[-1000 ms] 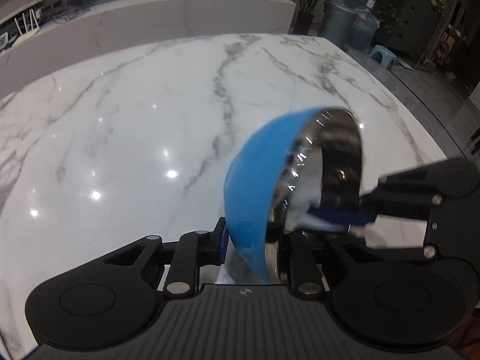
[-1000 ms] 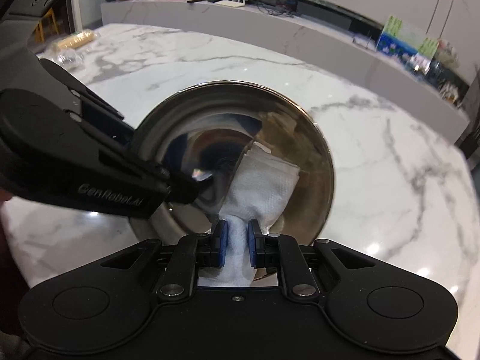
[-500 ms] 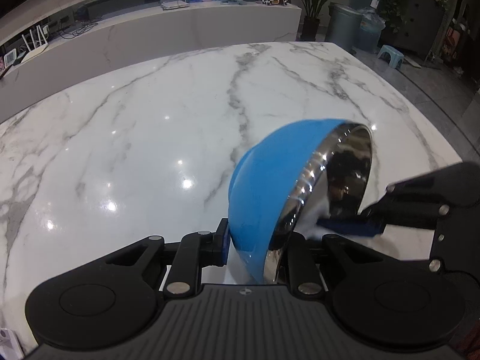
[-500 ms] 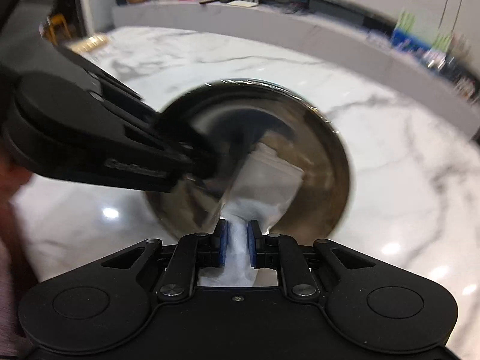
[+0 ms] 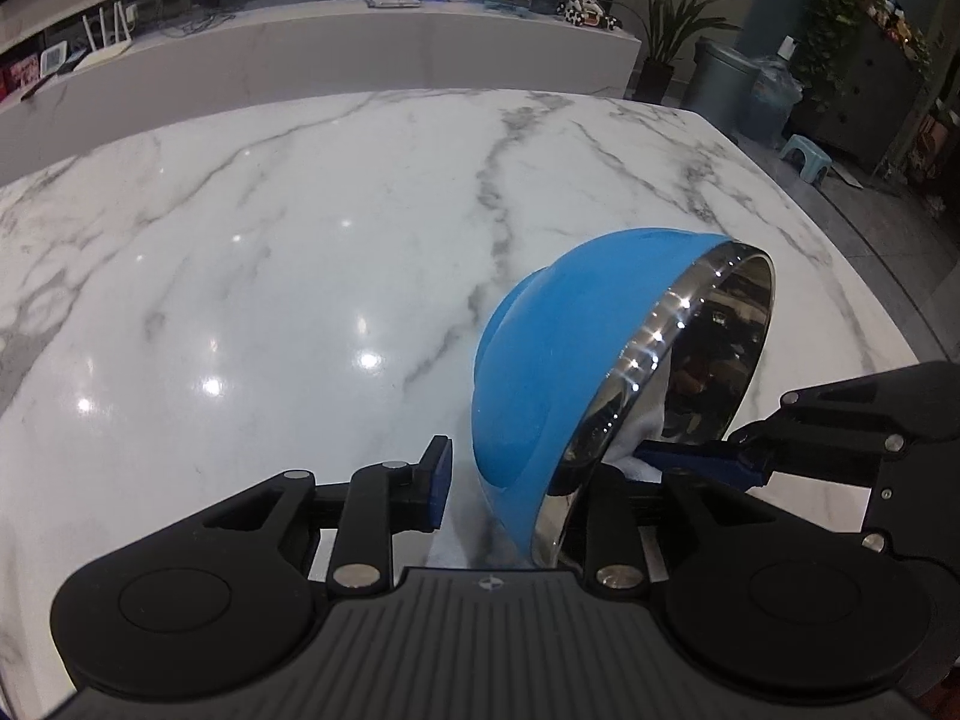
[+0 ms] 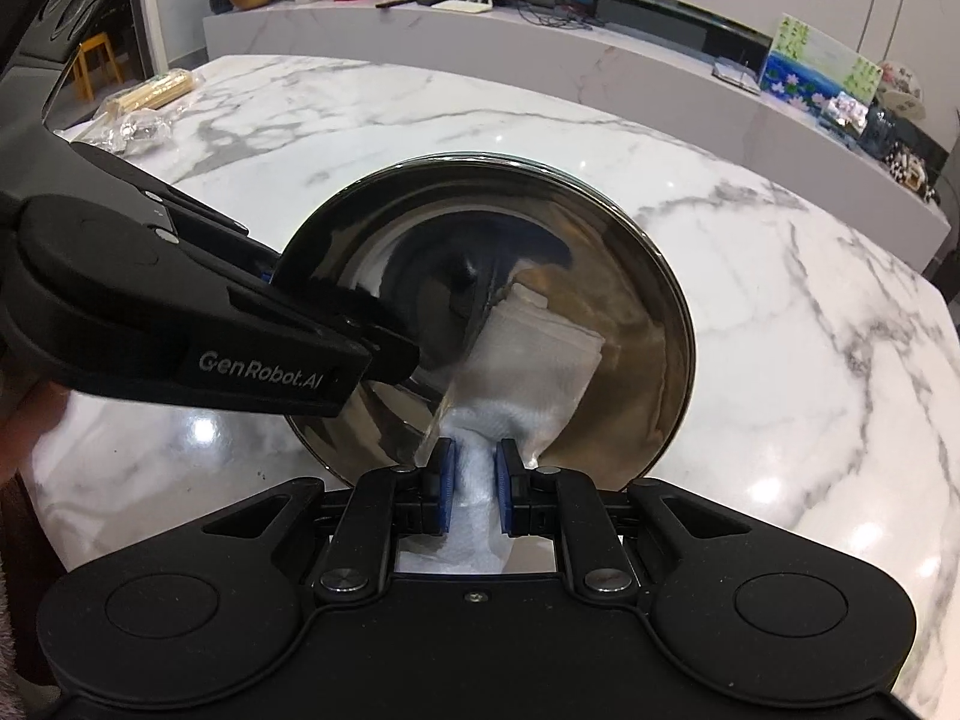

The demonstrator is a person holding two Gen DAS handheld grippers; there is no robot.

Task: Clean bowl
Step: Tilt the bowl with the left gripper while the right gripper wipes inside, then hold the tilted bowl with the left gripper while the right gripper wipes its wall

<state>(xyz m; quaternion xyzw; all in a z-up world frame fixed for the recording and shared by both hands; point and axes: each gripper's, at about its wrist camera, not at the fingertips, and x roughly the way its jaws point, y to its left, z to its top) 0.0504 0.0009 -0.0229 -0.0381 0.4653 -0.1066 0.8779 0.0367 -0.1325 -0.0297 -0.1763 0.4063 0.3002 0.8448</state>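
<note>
A steel bowl (image 5: 570,348) with a blue outer shell stands tilted on its side over the white marble table (image 5: 270,300), its shiny inside (image 6: 600,276) facing my right gripper. My left gripper (image 5: 510,480) straddles the bowl's near rim and its jaws are opening. Its outer pad (image 5: 438,480) stands a little off the blue wall, and its other finger (image 6: 360,348) reaches inside. My right gripper (image 6: 474,480) is shut on a folded white cloth (image 6: 528,360) that lies against the bowl's inner wall. The left wrist view shows the cloth (image 5: 636,438) at the rim.
Clear packets (image 6: 144,102) lie at the table's far left corner. A long marble counter (image 6: 600,60) with routers and pictures runs behind the table. Past the table's right edge stand a bin (image 5: 720,84), a small stool (image 5: 804,150) and plants.
The left gripper's outer pad, pressed on the blue wall before, now stands apart from it. The bowl has rolled a little. The right gripper still grips the cloth in the bowl.
</note>
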